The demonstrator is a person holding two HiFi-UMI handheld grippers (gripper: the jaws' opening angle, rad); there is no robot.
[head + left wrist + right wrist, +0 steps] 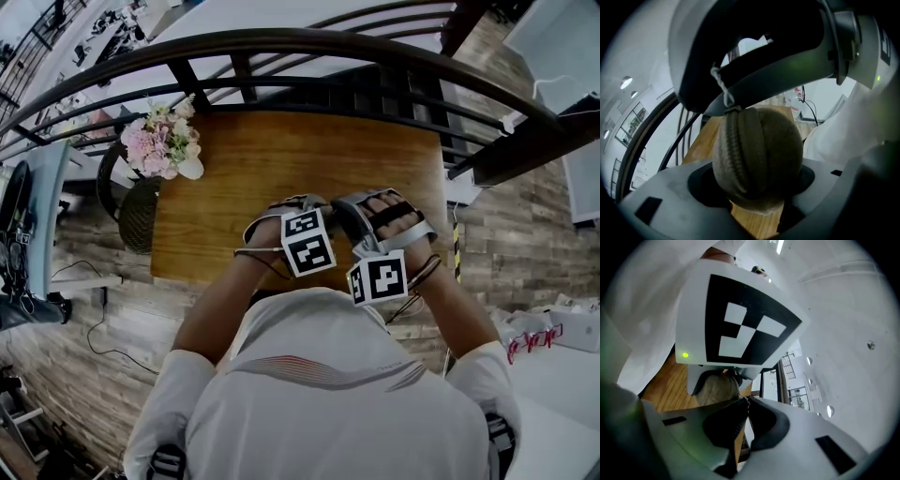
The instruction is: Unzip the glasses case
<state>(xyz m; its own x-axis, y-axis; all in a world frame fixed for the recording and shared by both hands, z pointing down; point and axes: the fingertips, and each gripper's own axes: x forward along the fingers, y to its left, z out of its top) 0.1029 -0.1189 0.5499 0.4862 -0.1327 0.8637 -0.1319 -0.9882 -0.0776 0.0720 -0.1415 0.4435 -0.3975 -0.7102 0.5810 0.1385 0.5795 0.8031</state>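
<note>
Left gripper (pixel 757 187): jaws set apart and clamped on the rounded end of an olive-brown fabric glasses case (pixel 759 154), held in the air above a brown wooden table (pixel 281 159), close to the person's chest.

Right gripper (pixel 746 401): jaws pressed together at the tips. A thin white cord pull (pixel 723 89) runs from the top of the case up to them, so they appear to be pinching it.

Step in hand: start of the unzip. The ridged zip line (pixel 738 150) looks closed along all that shows.

Next move, as judged: draw the cord along the zip line while the left holds firm, keeping the cord from slipping out.

Hard to make out: the cord inside the right jaws, the slider itself, and the far end of the case. From the head view, both grippers cover the case.
</note>
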